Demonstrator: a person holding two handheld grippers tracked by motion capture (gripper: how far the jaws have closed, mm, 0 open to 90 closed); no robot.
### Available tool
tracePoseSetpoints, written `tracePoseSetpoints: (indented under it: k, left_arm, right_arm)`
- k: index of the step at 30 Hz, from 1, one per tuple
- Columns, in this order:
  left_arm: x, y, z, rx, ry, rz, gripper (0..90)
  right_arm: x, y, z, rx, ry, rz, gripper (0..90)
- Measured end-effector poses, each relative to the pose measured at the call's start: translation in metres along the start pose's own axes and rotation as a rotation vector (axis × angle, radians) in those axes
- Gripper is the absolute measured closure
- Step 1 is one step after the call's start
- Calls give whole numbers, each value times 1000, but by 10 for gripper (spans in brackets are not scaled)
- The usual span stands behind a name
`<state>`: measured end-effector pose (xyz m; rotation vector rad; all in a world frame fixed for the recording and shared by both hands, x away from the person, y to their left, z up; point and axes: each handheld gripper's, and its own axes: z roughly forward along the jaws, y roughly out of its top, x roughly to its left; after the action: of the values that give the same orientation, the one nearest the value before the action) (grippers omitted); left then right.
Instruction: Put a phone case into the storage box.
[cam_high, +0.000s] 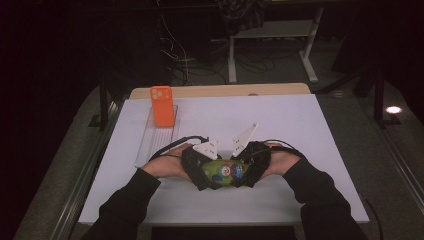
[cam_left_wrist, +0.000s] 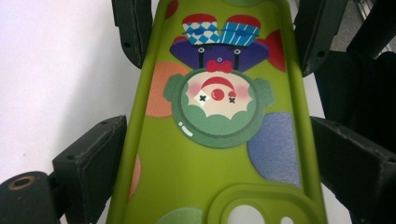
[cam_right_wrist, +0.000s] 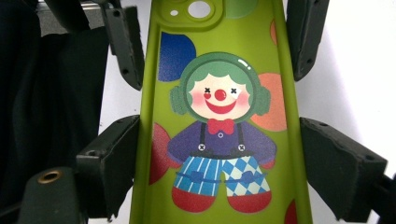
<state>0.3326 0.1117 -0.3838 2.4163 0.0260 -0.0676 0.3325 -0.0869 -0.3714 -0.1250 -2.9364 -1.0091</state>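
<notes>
An orange phone (cam_high: 162, 105) stands upright in a clear tray (cam_high: 145, 141) at the far left of the counter (cam_high: 280, 120), bare of any cover, so the fitting looks not yet begun. Well apart from it, at the near middle, the green clown case (cam_high: 224, 171) is held up between the two tools.

The left tool (cam_high: 204, 172) comes in from the left with the forearm low over the counter; in the left gripper view its jaws stand on either side of the case's camera-hole end (cam_left_wrist: 219, 158), the pads right at the rims, though a firm pinch cannot be told.

The right tool (cam_high: 248, 170) mirrors it from the right, its jaws spread wide around the case (cam_right_wrist: 219, 140), apparently bracketing rather than clamping.

Carrying the case over to the phone seems to remain.
</notes>
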Motion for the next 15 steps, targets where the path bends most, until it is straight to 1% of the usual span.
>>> tracePoseSetpoints:
  k: [3, 11, 15]
  left_arm:
    - [0, 0, 0, 5, -4, 2, 126]
    - [-2, 1, 0, 5, -8, -3, 138]
    - [-3, 2, 0, 16, 0, 8, 144]
  right_arm:
    - [1, 1, -1, 2, 1, -6, 152]
    - [2, 1, -1, 6, 4, -9, 152]
    - [2, 2, -1, 7, 6, -15, 152]
